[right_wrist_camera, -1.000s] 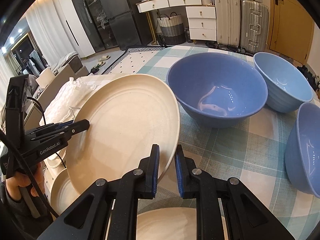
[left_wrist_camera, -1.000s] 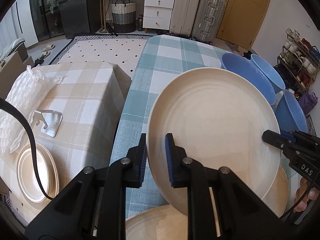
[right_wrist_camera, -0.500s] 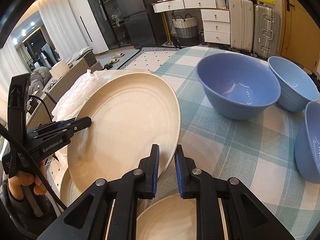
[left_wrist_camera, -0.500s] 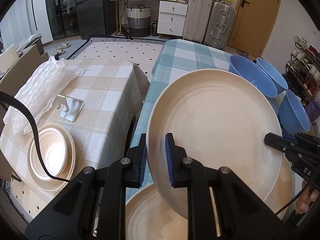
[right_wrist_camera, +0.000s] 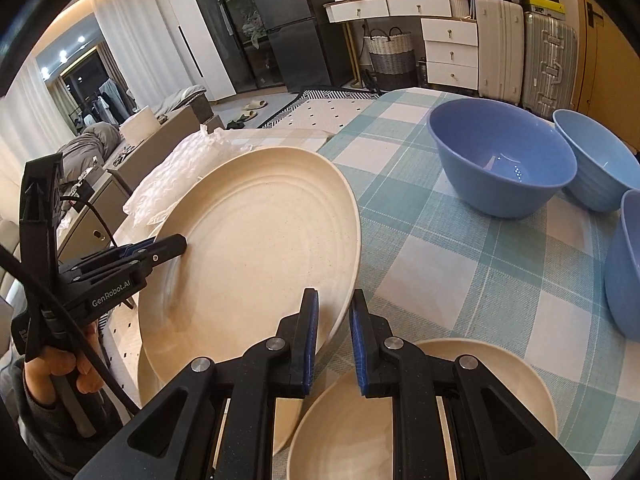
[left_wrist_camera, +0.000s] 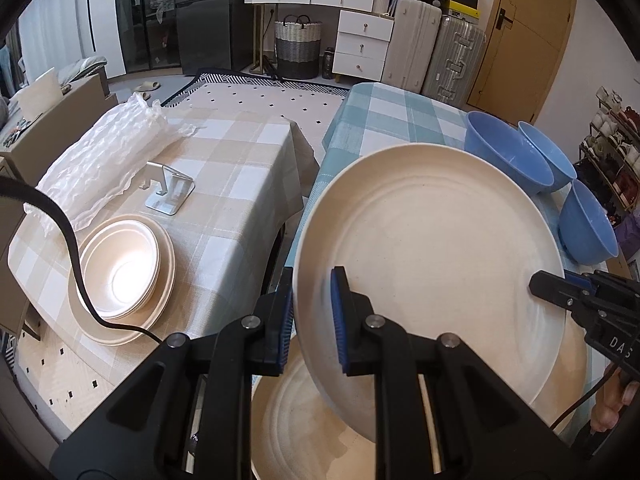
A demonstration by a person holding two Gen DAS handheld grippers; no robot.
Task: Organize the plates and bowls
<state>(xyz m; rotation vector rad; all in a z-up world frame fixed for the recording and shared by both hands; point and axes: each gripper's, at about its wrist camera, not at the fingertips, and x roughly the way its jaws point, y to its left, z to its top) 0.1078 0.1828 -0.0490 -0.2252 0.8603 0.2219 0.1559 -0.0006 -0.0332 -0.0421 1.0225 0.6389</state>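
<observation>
Both grippers hold one large cream plate (left_wrist_camera: pixel 428 248), tilted and off the table. My left gripper (left_wrist_camera: pixel 312 280) is shut on its left rim, and my right gripper (right_wrist_camera: pixel 333 296) is shut on the rim nearest it. Each gripper shows in the other's view: the right gripper (left_wrist_camera: pixel 560 290) and the left gripper (right_wrist_camera: pixel 172 246) both clamp the plate (right_wrist_camera: pixel 260 256). Two more cream plates lie on the green check table, one (left_wrist_camera: pixel 304 420) beneath the held plate and one (right_wrist_camera: pixel 500 380) under my right gripper. Three blue bowls (right_wrist_camera: pixel 500 160) (right_wrist_camera: pixel 600 160) (right_wrist_camera: pixel 628 268) stand at the right.
A beige check table (left_wrist_camera: pixel 240 184) stands to the left, with a narrow gap between it and the green table. On it are a cream bowl stacked on plates (left_wrist_camera: pixel 120 268), a bubble-wrap sheet (left_wrist_camera: pixel 108 156) and a metal stand (left_wrist_camera: pixel 170 190). A black cable (left_wrist_camera: pixel 76 248) crosses the stack.
Both grippers have carried the cream plate leftward towards the beige table. The bowl-and-plate stack has come further into the left wrist view, and the blue bowls have drifted away to the right.
</observation>
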